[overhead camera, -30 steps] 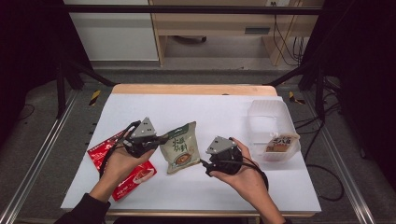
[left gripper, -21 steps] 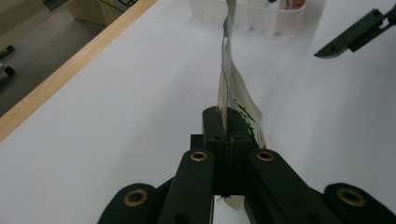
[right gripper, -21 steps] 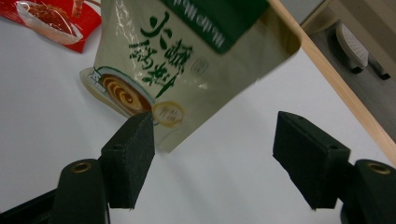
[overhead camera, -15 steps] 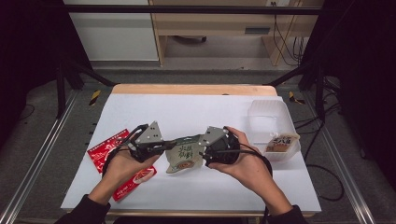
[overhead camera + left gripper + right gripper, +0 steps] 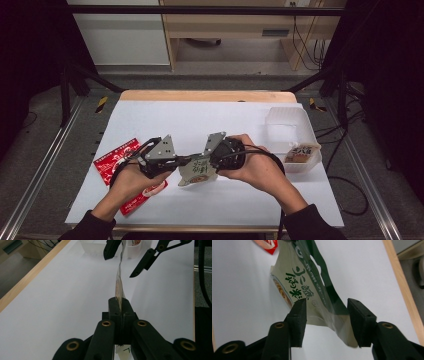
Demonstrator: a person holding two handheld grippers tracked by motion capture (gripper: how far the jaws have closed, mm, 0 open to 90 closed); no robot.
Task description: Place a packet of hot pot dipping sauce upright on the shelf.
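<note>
Pouch [image 5: 197,170] edge between right tongs [image 5: 327,312]

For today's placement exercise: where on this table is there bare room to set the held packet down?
Free: the white table behind both grippers, from the wooden far edge to the clear tub, and the near strip. Crowded: the red packet at left, the filled tub at right.

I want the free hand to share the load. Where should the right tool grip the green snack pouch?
On the flat sealed edge opposite the left tool, which is shut on the green snack pouch. The pouch hangs edge-on between the open jaws of the right tool, so closing from its right end should do.
</note>
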